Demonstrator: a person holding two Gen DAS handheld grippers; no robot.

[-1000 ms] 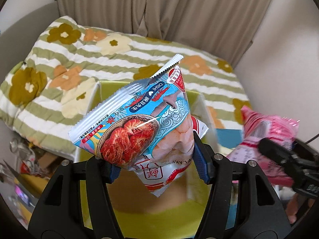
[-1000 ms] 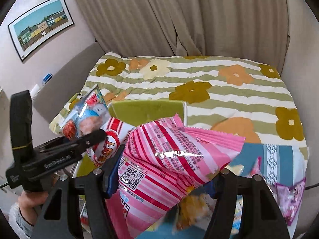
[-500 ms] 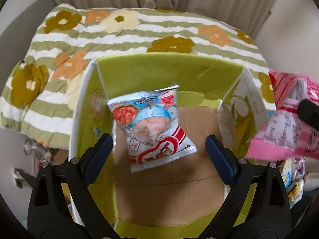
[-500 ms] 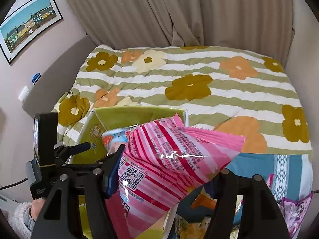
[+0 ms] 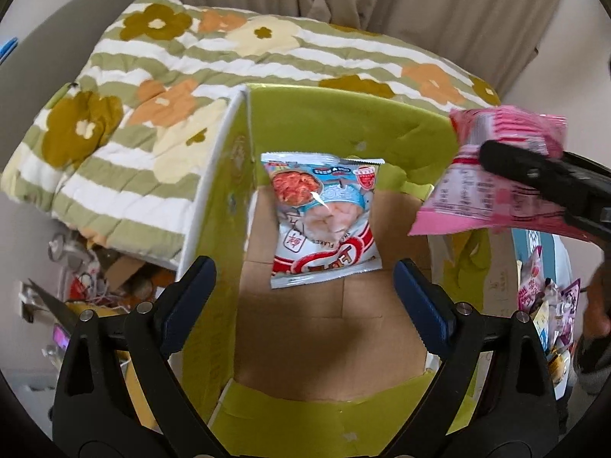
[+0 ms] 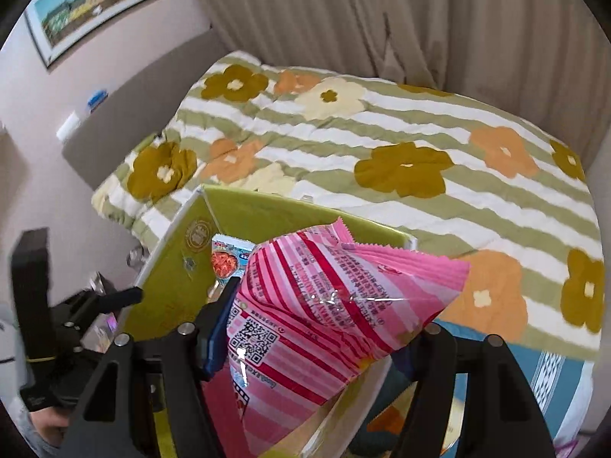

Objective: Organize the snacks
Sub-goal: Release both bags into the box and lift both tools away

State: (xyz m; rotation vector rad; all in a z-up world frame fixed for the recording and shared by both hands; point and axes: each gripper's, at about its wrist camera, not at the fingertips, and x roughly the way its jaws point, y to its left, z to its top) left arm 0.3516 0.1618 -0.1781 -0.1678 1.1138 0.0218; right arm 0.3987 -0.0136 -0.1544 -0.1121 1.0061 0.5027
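Note:
A shrimp snack bag [image 5: 324, 221] lies flat on the brown floor of the green cardboard box [image 5: 343, 114]. My left gripper [image 5: 301, 271] hangs over the box, open and empty, its blue pads [image 5: 191, 290] wide on either side of the bag. The right gripper [image 6: 320, 328] holds a pink striped snack bag [image 6: 324, 305] at the box's right rim; its jaws are starting to open, with the bag still between the pads. In the left wrist view the pink bag [image 5: 477, 198] and a black finger [image 5: 534, 175] come in from the right.
The box stands against a bed with a green-striped flowered quilt [image 5: 152, 114]. More snack packs [image 5: 542, 305] lie on a blue cloth to the right. Floor clutter [image 5: 95, 267] sits left of the box. Curtains [image 6: 382, 19] hang behind the bed.
My left gripper opened and let the shrimp bag drop into the box, then sank toward it. The right gripper carried the pink bag leftward to the box's rim.

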